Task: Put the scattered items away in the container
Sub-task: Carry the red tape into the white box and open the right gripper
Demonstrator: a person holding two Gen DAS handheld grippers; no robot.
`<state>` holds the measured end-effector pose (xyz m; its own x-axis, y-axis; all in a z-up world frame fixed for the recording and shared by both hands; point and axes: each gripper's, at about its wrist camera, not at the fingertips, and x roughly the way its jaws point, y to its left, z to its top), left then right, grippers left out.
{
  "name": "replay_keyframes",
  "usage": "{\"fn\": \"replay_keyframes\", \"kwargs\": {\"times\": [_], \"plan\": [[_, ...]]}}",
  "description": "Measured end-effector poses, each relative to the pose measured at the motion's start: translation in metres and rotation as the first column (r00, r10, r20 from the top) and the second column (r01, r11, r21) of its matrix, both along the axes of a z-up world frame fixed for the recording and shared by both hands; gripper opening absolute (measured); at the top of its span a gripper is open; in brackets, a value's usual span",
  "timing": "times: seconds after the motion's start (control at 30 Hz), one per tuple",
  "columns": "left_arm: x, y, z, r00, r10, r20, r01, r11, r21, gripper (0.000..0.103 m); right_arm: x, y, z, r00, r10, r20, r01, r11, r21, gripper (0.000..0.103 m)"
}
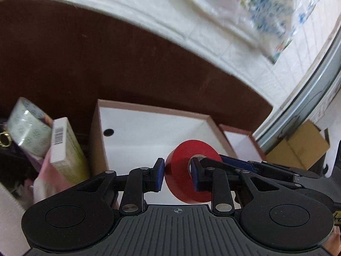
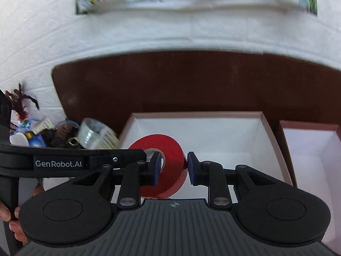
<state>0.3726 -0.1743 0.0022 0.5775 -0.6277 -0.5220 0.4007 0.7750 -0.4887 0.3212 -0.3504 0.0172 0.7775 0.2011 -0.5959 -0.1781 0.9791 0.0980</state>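
A red tape roll [image 1: 181, 170] hangs over the open white box [image 1: 149, 117]. My left gripper [image 1: 178, 173] is shut on it, one finger outside the ring and one in its core. In the right wrist view my right gripper [image 2: 172, 168] also clasps the same red roll [image 2: 170, 160], one pad in the core and one on the outer face, above the box [image 2: 213, 128]. The left gripper's body [image 2: 64, 163] reaches in from the left there.
A clear tape roll [image 1: 27, 125], a pale yellow carton [image 1: 64, 147] and small clutter [image 2: 42, 134] lie left of the box. The box lid [image 2: 309, 140] lies to the right. Brown cardboard boxes [image 1: 302, 145] stand at far right. A white wall is behind.
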Motion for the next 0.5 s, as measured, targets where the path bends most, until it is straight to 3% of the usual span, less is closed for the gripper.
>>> {"fn": "replay_keyframes", "kwargs": {"times": [0.1,0.13,0.17,0.27,0.33,0.5], "plan": [[0.015,-0.012,-0.005,1.0,-0.014,0.007,0.014,0.999,0.043,0.025,0.019,-0.012,-0.009,0.999,-0.007,-0.044,0.008,1.0,0.024,0.03],[0.018,-0.014,-0.004,1.0,-0.014,0.016,0.013,0.998,0.055,0.035,0.025,-0.014,-0.011,0.998,-0.004,-0.064,0.006,1.0,0.029,0.03],[0.021,-0.016,-0.004,1.0,-0.009,0.02,0.008,0.998,0.069,0.037,0.03,-0.015,-0.015,0.997,-0.003,-0.083,0.005,0.999,0.033,0.03],[0.031,-0.02,-0.003,1.0,0.006,0.029,-0.01,0.992,0.127,0.036,0.044,-0.017,-0.028,0.989,-0.039,-0.14,0.044,0.999,0.033,0.03],[0.036,-0.023,-0.007,0.999,0.022,0.027,-0.027,0.982,0.188,0.026,0.053,-0.018,-0.038,0.982,-0.058,-0.177,0.065,0.997,0.033,0.03],[0.043,-0.023,-0.02,0.999,0.041,-0.004,-0.039,0.969,0.245,0.027,0.075,-0.011,-0.063,0.959,-0.1,-0.264,0.1,0.995,-0.01,0.03]]}}
